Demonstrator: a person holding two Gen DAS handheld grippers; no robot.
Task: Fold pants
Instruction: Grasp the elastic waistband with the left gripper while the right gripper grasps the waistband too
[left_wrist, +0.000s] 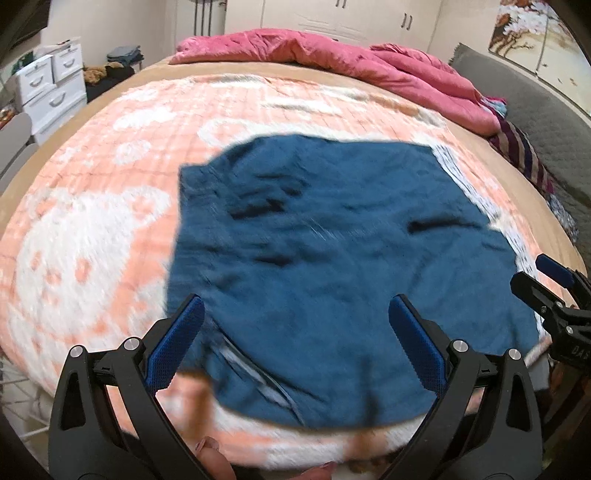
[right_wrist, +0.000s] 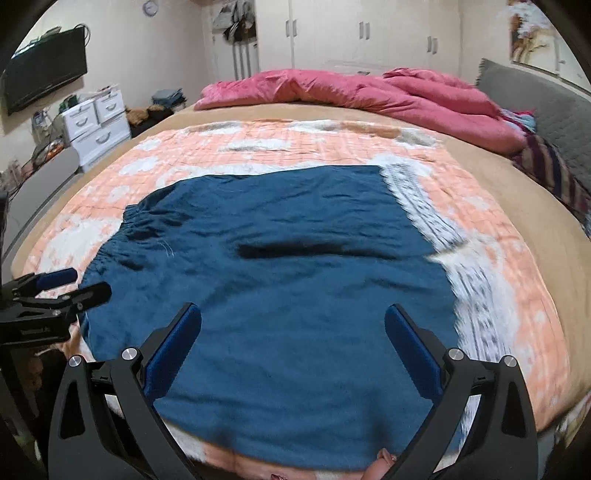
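Note:
The dark teal pants (left_wrist: 325, 266) lie flat on the peach and white blanket (left_wrist: 92, 229), folded into a broad rectangle. In the right wrist view the pants (right_wrist: 280, 280) show an elastic waistband at the left. My left gripper (left_wrist: 295, 314) hovers open over the near left part of the cloth, nothing between its blue pads. My right gripper (right_wrist: 293, 321) hangs open above the near middle of the pants, holding nothing. Each gripper shows in the other's view: the right gripper (left_wrist: 543, 280) at the right edge, the left gripper (right_wrist: 74, 284) at the left edge.
A pink duvet (right_wrist: 351, 92) is bunched at the far side of the bed. A grey headboard (right_wrist: 535, 110) and striped cloth (right_wrist: 554, 173) sit at the right. White drawers (right_wrist: 96, 122) and a wall TV (right_wrist: 44, 74) stand at the left. Wardrobes line the back wall.

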